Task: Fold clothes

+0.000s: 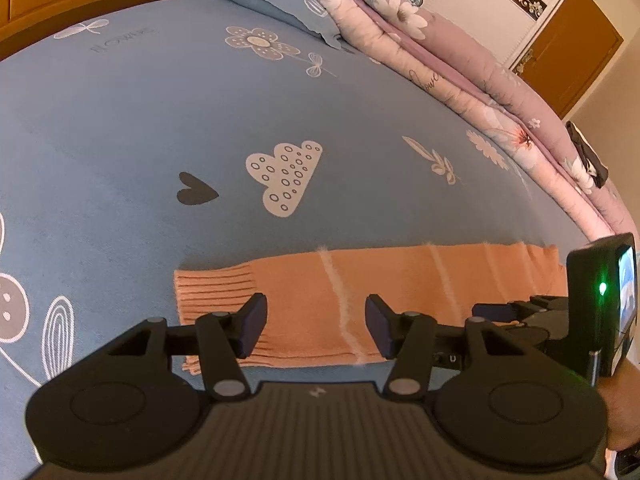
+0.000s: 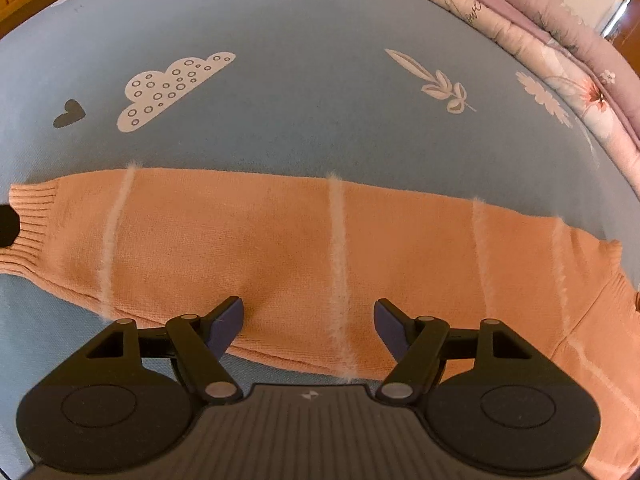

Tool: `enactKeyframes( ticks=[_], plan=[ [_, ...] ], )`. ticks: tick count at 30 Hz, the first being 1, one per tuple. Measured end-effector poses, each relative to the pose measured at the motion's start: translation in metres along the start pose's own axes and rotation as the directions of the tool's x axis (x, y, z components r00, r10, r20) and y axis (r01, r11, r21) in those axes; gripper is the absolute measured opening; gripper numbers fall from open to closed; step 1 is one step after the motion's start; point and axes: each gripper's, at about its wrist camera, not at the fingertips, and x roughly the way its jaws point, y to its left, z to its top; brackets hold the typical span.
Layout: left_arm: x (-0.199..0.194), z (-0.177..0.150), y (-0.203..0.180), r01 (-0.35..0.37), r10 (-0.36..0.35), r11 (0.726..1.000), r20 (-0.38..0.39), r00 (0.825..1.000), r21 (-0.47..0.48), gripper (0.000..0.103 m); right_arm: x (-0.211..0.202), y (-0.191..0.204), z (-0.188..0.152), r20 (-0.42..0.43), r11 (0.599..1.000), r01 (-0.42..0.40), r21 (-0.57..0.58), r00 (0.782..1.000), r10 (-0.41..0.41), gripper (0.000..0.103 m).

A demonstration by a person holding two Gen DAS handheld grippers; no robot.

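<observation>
on bed: orange knit sleeve (image 2: 280, 240) lies flat on blue printed sheet (image 1: 160, 120), stretched left to right across both views
long axis: sideways, square to the way both grippers point; ribbed cuff (image 1: 212, 300) at the left end, sleeve widens into sweater body (image 2: 592, 344) at lower right
left gripper (image 1: 316, 326): jaws apart, nothing pinched; hovers over the cuff end, left finger over the ribbing, right finger past the first pale stripe
right gripper (image 2: 308, 330): jaws wide apart, nothing held; sits over mid-sleeve near edge, a pale stripe (image 2: 338, 272) runs between its fingers
nearer hand: left is nearer the cuff, right nearer the shoulder end; right gripper shows at the right edge of the left view (image 1: 520, 312), just beside the left one
contact: cannot tell if any fingertip touches the knit
material: soft fine knit, fuzzy white cross stripes, ribbed cuff; limp, will likely drape and sag when lifted
sheet: smooth cotton look, cloud, heart and flower prints
likely next: pinch the sleeve's near edge at both spots and carry it over toward the body
other: pink floral quilt (image 1: 460, 60) rolled along far right of bed
</observation>
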Motion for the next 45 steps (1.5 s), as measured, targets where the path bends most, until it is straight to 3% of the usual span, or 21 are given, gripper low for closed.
enactKeyframes(
  ticks=[11,21,25,28,31,36,41,45],
  plan=[
    [0.004,0.005,-0.011,0.003,-0.003,1.000,-0.017,1.000,0.025,0.054,-0.005,-0.014,0.003,-0.043,0.994,-0.081,0.068,0.996,0.084,0.078],
    [0.029,0.018,-0.049,0.040,-0.035,0.995,-0.057,0.998,0.096,0.054,-0.018,-0.048,-0.001,-0.050,0.989,-0.087,0.124,0.994,0.094,0.079],
    [0.054,0.025,-0.079,0.109,-0.099,0.985,-0.078,0.992,0.135,0.054,-0.024,-0.075,-0.005,-0.046,0.981,-0.071,0.180,0.996,0.080,0.079],
    [0.084,0.027,-0.107,0.201,-0.187,0.967,-0.101,0.977,0.157,0.058,-0.028,-0.097,-0.012,-0.049,0.976,-0.043,0.213,0.997,0.055,0.079],
    [0.110,0.024,-0.119,0.240,-0.223,0.961,-0.124,0.967,0.141,0.058,-0.033,-0.112,-0.019,-0.060,0.976,-0.017,0.219,0.998,0.031,0.079],
    [0.124,0.015,-0.084,0.204,-0.201,0.979,-0.132,0.971,0.011,0.058,-0.044,-0.127,-0.027,-0.063,0.980,0.012,0.198,0.998,0.001,0.079],
    [0.100,0.012,-0.018,0.217,-0.233,0.958,-0.068,0.970,-0.187,0.061,-0.050,-0.129,-0.026,-0.061,0.986,0.031,0.163,0.998,-0.021,0.079],
    [0.074,0.004,0.021,0.168,-0.176,0.951,-0.010,0.984,-0.259,0.061,-0.051,-0.119,-0.020,-0.077,0.994,0.044,0.103,0.996,-0.036,0.079]
  ],
)
